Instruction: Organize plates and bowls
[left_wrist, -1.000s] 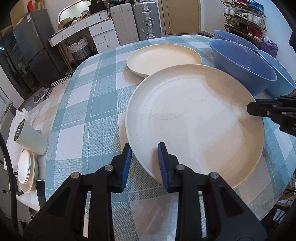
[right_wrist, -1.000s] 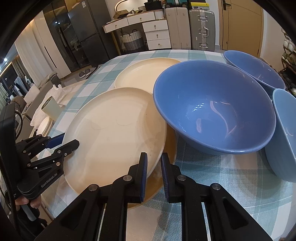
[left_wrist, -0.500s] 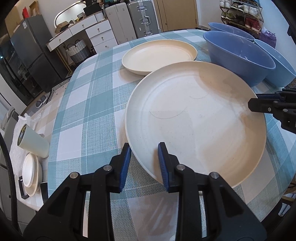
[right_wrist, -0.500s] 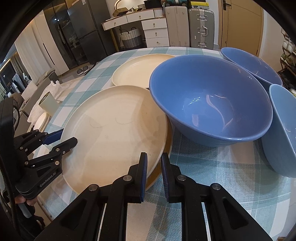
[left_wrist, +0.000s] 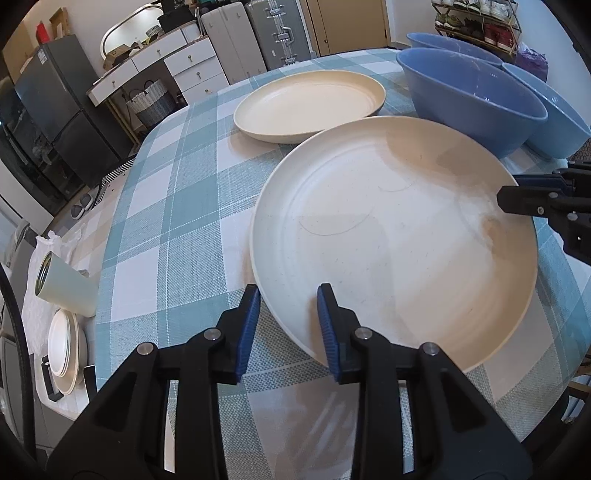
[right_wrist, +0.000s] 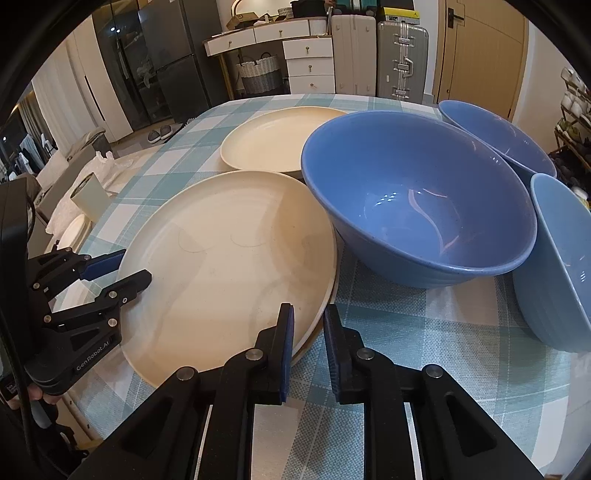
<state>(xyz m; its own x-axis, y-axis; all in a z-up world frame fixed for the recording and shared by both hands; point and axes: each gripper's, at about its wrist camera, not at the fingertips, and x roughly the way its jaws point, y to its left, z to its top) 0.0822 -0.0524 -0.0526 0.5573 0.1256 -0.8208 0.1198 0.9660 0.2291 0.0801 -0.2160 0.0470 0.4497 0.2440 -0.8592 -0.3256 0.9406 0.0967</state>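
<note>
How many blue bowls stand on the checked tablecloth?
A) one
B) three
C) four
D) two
B: the right wrist view shows a large near bowl, a second bowl behind it, and a third bowl at the right edge.

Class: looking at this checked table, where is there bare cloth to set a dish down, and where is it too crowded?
Free: the cloth left of the near plate and far plate, out to the table's edge. Crowded: the right side, where three blue bowls sit packed against the plates.
</note>
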